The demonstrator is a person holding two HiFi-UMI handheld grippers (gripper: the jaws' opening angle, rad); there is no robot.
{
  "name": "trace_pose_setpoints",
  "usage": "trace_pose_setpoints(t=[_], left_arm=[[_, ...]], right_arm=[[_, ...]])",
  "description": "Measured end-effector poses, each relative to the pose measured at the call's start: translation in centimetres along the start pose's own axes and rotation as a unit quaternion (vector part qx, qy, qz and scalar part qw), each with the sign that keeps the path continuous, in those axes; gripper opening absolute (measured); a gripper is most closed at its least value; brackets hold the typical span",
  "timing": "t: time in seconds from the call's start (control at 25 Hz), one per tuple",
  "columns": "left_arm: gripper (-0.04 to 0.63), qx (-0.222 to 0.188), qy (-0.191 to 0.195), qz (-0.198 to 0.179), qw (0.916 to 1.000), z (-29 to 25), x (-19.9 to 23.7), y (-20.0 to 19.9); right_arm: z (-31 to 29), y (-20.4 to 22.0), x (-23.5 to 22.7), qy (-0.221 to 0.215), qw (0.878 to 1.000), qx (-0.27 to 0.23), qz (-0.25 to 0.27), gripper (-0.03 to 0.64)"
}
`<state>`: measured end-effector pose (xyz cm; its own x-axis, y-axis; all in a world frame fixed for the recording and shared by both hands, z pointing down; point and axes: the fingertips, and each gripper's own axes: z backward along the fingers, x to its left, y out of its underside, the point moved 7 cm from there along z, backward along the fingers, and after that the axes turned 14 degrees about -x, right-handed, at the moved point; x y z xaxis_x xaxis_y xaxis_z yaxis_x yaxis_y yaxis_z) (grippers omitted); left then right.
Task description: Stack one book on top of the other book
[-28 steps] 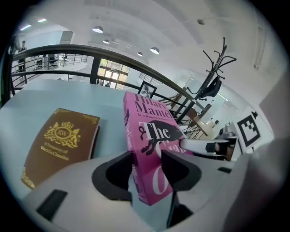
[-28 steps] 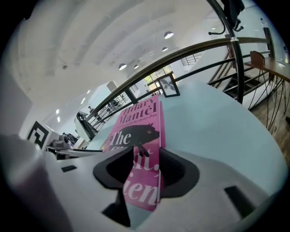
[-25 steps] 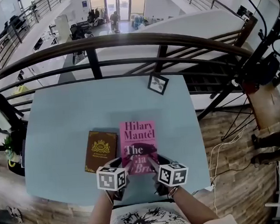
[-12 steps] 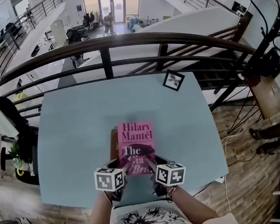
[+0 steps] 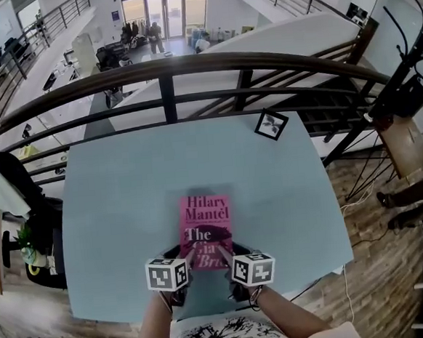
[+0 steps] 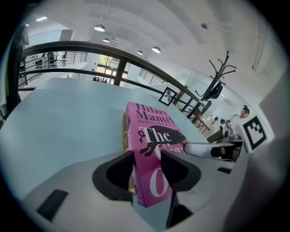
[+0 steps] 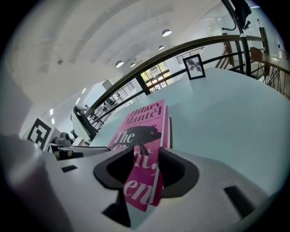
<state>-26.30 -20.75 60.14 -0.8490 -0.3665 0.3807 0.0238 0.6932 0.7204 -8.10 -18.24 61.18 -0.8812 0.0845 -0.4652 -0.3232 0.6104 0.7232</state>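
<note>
My left tongs [image 5: 190,255] and right tongs [image 5: 223,252] clamp pink book [image 5: 206,227], long axis toward railing [image 5: 188,63]. Left gripper view shows brown book [image 6: 124,134] underneath; head view doesn't.

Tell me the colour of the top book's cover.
The book is pink; the head view shows it best.

The pink book [image 5: 206,227] hides nearly all of the brown book [image 6: 124,136].

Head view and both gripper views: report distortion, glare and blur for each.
Head view: fisheye bows the railing into an arc, far doors overbright with daylight. Left gripper view: black round vignette, pink book swells near the lens. Right gripper view: same vignette, lettering soft at the book's near end.
</note>
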Motion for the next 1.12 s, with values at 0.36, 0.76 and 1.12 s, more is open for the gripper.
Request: trace_pose_setpoints(t=[0.36, 0.76, 1.12], left_arm=[[0.193, -0.014, 0.009, 0.005, 0.9999, -0.2, 0.8, 0.6], [0.192, -0.078, -0.011, -0.008, 0.9968, 2.1, 0.3, -1.5], [0.028, -0.178, -0.021, -0.038, 0.9831, 7.6, -1.0, -4.6]], right_arm=[[-0.5, 0.7, 0.1, 0.003, 1.0, -0.004, 0.016, 0.17], [1.2, -2.3, 0.0, 0.023, 0.994, -0.056, 0.087, 0.192], [5.7, -6.1, 3.3, 0.012, 0.969, -0.146, 0.199, -0.006]])
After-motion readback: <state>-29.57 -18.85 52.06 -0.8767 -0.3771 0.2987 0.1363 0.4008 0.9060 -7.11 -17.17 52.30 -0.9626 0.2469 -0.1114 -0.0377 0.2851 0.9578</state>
